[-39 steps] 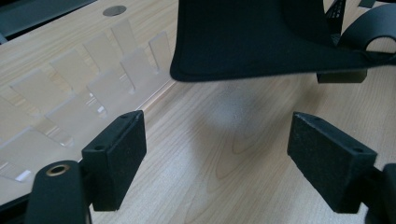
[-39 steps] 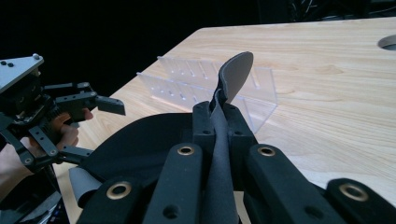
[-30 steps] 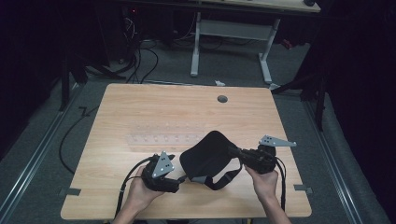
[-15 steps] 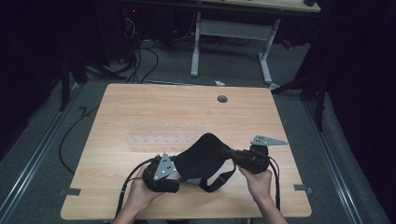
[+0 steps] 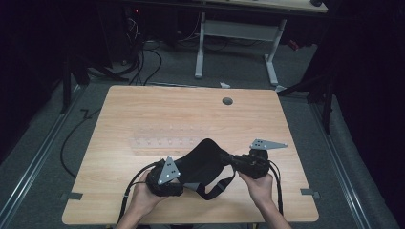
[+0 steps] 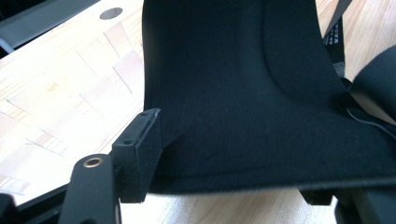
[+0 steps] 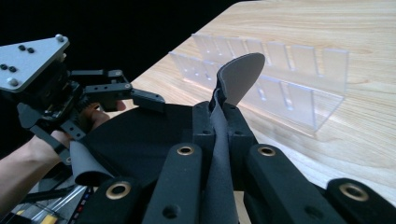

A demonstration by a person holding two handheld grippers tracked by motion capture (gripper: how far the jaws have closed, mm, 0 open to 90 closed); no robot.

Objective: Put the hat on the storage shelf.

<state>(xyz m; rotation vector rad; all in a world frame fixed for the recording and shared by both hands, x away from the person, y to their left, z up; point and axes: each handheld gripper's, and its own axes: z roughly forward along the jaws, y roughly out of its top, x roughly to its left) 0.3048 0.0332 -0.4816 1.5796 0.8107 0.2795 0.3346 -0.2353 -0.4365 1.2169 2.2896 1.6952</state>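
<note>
A black padded eye mask with dangling straps is stretched between my two grippers near the table's front edge. My right gripper is shut on one end of it; in the right gripper view the grey inner side of the mask sticks up between the pads. My left gripper sits at the mask's other end. In the left gripper view the mask lies across the gap between the jaws of my left gripper. Those jaws have just been closing, with one pad at the mask's edge and not visibly pressing.
A clear acrylic rack with several slots lies on the wooden table just beyond the mask, also seen as the clear rack. A round cable hole is near the far edge. A desk frame and cables stand on the floor behind.
The right gripper has shifted slightly left toward the left gripper, and the mask arches up more between them. The left hand has stayed in place.
</note>
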